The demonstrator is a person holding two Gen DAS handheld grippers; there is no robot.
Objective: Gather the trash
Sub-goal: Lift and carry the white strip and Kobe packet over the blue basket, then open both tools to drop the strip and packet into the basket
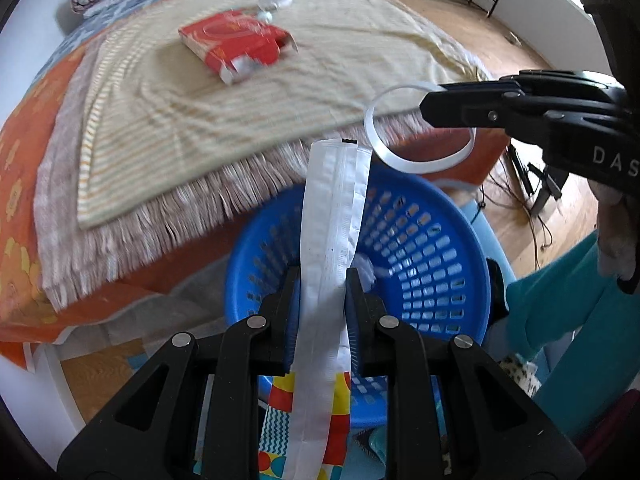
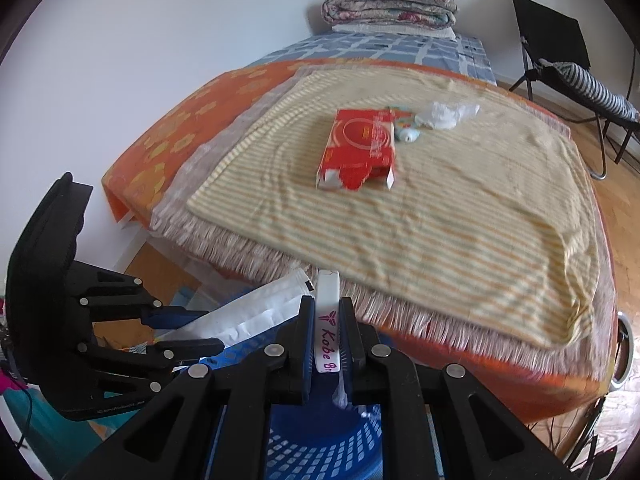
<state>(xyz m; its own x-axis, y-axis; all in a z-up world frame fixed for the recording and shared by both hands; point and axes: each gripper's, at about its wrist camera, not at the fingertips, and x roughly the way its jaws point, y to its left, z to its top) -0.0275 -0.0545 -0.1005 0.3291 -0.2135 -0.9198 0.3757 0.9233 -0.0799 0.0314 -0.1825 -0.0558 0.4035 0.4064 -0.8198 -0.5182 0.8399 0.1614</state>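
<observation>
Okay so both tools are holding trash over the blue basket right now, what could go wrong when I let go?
The left tool holds a long white wrapper that stands tall over the blue basket; released, it might tip over the rim. The right tool pinches a white band above the basket's near edge by the bed, so it could bounce or roll out. The two tools sit close and could bump.

A striped yellow cloth [image 2: 420, 200] lies over a fringed rug [image 2: 400, 312] on an orange bedspread [image 2: 168, 132]. At the far end a folded quilt [image 2: 390, 6] sits on a blue checked sheet [image 2: 384, 48]. A black chair [image 2: 560, 52] stands far right on wood floor [image 1: 452, 20].
</observation>
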